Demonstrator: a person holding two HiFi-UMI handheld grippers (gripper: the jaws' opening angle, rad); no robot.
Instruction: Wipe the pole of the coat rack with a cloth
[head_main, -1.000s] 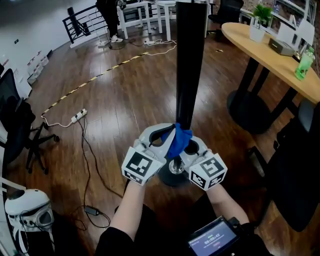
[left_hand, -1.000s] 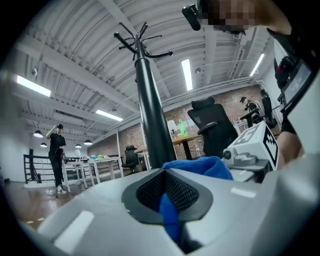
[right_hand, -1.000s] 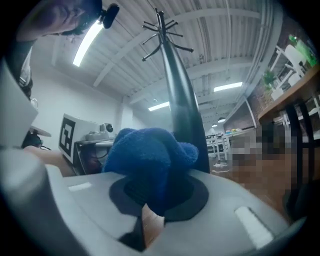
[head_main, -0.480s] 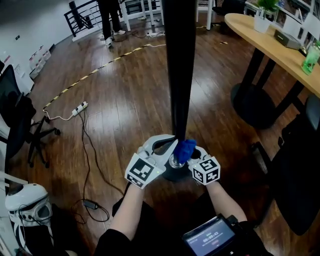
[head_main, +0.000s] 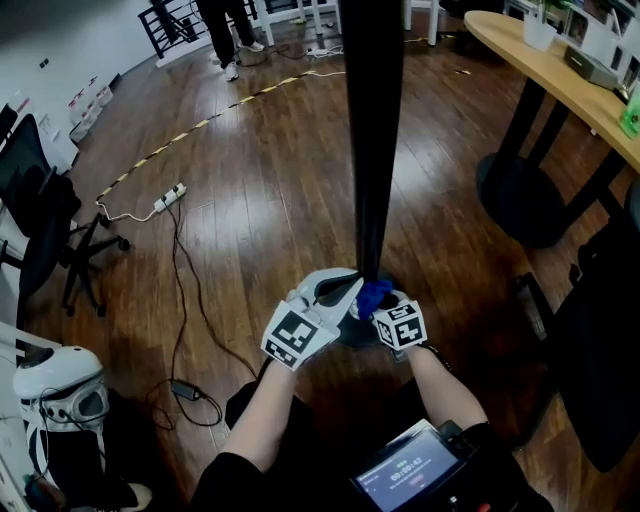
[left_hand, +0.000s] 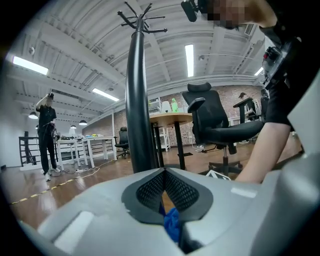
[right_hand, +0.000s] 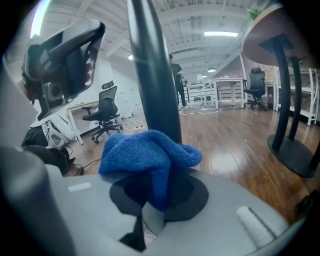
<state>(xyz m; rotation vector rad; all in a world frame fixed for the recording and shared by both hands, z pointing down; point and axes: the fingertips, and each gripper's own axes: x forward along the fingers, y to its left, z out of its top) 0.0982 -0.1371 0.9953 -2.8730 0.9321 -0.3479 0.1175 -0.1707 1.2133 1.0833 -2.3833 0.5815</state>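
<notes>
The coat rack's black pole (head_main: 372, 150) rises from a round base (head_main: 348, 332) on the wood floor. My right gripper (head_main: 374, 304) is shut on a bunched blue cloth (head_main: 376, 294), which is pressed against the pole just above the base. In the right gripper view the cloth (right_hand: 145, 155) bulges over the jaws (right_hand: 150, 200) with the pole (right_hand: 152, 75) right behind it. My left gripper (head_main: 352, 288) is shut beside the pole, its tips next to the cloth. In the left gripper view its pads (left_hand: 150, 187) meet; a sliver of cloth (left_hand: 171, 225) shows behind them.
A long wooden table (head_main: 560, 70) on black legs stands to the right, with a dark chair (head_main: 600, 330) near it. A black office chair (head_main: 40, 220), a power strip with cables (head_main: 168, 200) and a white helmet (head_main: 55, 390) lie left. A person (head_main: 225, 30) stands far back.
Both grippers and the cloth have slid down the pole, from a little above the base to its foot. The cloth is now more tightly bunched at the right gripper.
</notes>
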